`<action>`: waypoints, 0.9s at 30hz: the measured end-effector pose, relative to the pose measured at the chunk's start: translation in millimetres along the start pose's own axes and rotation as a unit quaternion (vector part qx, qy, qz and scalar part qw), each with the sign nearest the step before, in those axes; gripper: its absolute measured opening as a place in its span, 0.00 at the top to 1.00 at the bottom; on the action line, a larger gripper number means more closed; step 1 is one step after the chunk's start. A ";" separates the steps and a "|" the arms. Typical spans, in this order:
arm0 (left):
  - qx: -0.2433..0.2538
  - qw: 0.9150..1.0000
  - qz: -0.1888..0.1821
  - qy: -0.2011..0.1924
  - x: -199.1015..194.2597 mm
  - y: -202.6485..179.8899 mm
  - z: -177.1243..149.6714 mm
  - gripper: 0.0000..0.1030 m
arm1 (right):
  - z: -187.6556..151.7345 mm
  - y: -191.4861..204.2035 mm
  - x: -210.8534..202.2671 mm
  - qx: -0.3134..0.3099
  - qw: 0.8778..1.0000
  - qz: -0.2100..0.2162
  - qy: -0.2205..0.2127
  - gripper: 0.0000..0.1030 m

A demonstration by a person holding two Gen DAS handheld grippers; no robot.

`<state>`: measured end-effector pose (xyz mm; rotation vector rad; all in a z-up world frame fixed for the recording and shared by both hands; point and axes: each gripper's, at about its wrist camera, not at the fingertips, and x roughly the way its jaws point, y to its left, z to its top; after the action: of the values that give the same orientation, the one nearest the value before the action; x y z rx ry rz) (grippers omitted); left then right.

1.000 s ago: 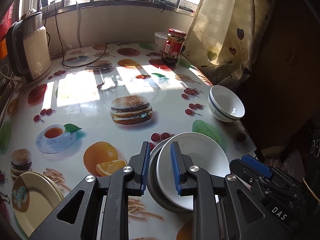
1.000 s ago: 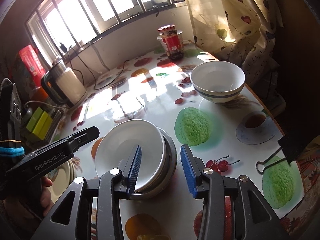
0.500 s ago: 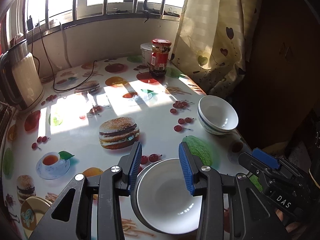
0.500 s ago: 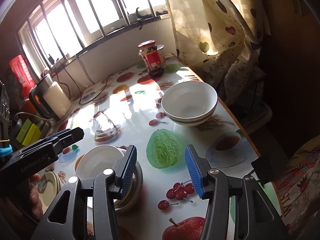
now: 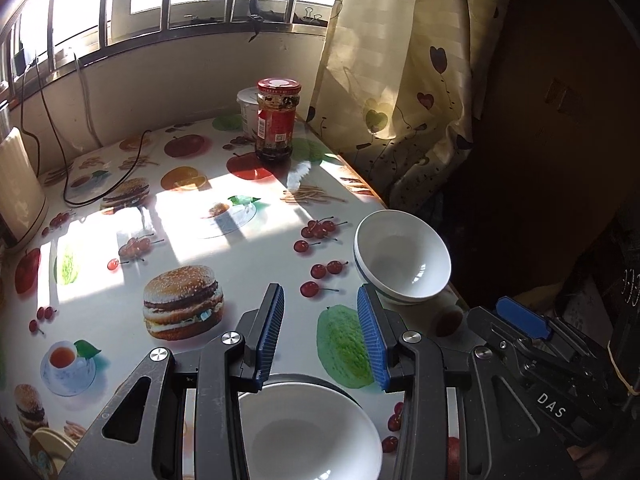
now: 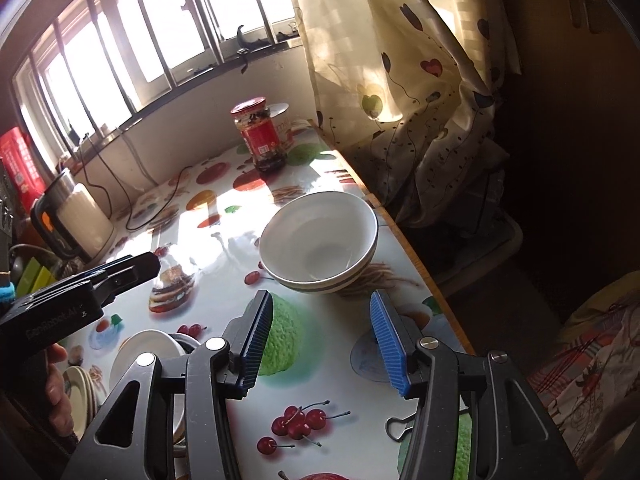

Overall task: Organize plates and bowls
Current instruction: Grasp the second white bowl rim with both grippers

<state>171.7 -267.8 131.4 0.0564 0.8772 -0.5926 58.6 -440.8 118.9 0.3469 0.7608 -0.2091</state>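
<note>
A white bowl with a dark stripe (image 5: 402,260) (image 6: 320,240) stands near the table's right edge. Nearer me, a second white bowl (image 5: 308,432) (image 6: 144,356) sits inside a grey dish. My left gripper (image 5: 322,336) hovers open just beyond that stack, with only tablecloth between its blue pads. In its own view my right gripper (image 6: 322,340) is open too, a short way in front of the striped bowl and not touching it. The right gripper (image 5: 520,324) also shows beside the left one, and the left gripper (image 6: 80,292) shows at the left, held by a hand.
Yellowish plates (image 6: 80,392) are stacked at the near left. A red-lidded jar (image 5: 278,120) and a white tub stand at the far edge. A kettle (image 6: 76,220) with a black cable is far left. A binder clip (image 6: 400,426) lies near the right table edge, by a curtain.
Both grippers let go of the near white bowl's rim and widened. They drew back and shifted right, so the stack slid low in view and the striped bowl came closer.
</note>
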 end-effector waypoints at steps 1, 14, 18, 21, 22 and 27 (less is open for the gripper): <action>0.000 1.000 -0.002 0.002 3.3 -1.4 2.8 0.62 | 1.5 -2.1 1.7 0.000 1.000 -0.002 0.001 0.51; -0.004 0.999 -0.015 0.032 47.1 -16.0 27.7 0.62 | 26.3 -22.8 35.4 0.001 1.000 -0.021 0.016 0.51; 0.000 0.999 -0.014 0.047 63.7 -21.1 32.0 0.62 | 32.5 -26.4 47.2 0.004 1.000 -0.020 0.020 0.51; -0.007 0.998 -0.016 0.054 72.7 -22.8 32.9 0.62 | 36.9 -28.7 55.3 0.006 1.000 -0.021 0.022 0.50; -0.003 0.998 -0.012 0.055 75.3 -24.7 33.4 0.62 | 38.0 -28.9 57.9 0.004 0.999 -0.022 0.022 0.50; -0.007 0.997 -0.013 0.070 90.4 -28.2 34.0 0.62 | 41.7 -33.0 69.4 0.004 0.999 -0.027 0.029 0.50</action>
<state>225.6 -343.1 92.2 0.0752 1.0198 -0.6132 124.1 -491.3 90.3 0.3406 0.8282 -0.2544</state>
